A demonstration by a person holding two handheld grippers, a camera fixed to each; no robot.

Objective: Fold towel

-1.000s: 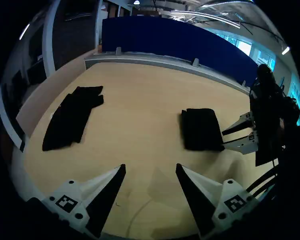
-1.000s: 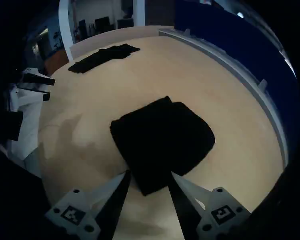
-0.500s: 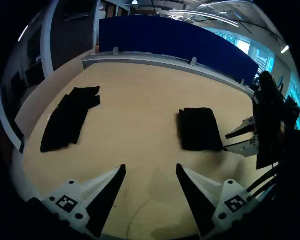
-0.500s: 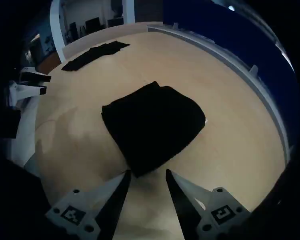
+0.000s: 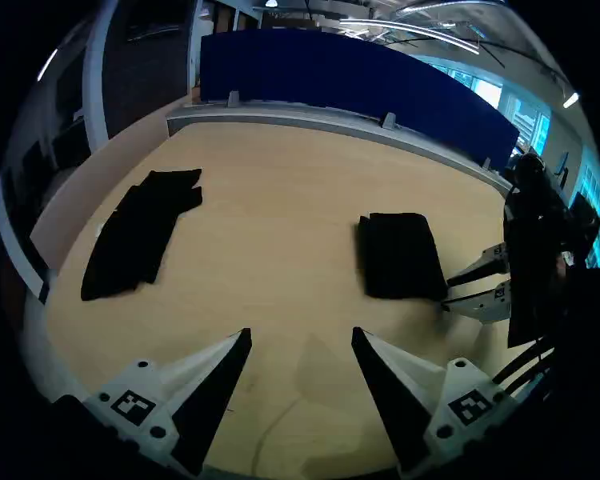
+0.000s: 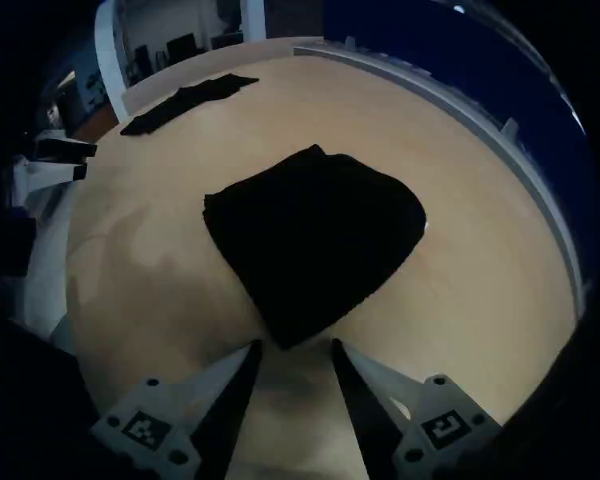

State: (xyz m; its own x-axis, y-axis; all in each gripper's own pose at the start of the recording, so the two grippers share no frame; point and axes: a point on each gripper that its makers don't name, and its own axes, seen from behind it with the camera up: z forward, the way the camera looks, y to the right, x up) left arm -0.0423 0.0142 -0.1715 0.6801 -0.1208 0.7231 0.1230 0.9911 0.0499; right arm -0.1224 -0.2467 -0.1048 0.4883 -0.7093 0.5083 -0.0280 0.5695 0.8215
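In the left gripper view, the left gripper (image 5: 300, 360) hangs over bare wood at the near edge of the bench (image 5: 284, 192). Its jaws are released, spread wide with nothing between them. The folded towel (image 5: 400, 254), a compact black rectangle, lies flat on the right part of the bench. Just beside its near right corner is the right gripper (image 5: 446, 290), held from the right by a person in a dark sleeve (image 5: 536, 256), with its fingers pointing at the towel. Well apart, on the left side of the bench, lies a second black cloth (image 5: 140, 232), long and loosely laid. A blue partition (image 5: 356, 76) stands behind the far edge.

In the right gripper view, the right gripper (image 6: 292, 360) sits low over the bench (image 6: 476, 264). Its jaws are released, and the fingertips (image 6: 252, 352) stand apart on either side of the nearest corner of the folded towel (image 6: 316, 232). That corner reaches just to the gap, and neither finger presses on it. The second black cloth (image 6: 188, 100) lies far off at the upper left. The left gripper (image 6: 86, 158) shows at the left edge, well apart from the towel, and the blue partition (image 6: 476, 72) runs along the right
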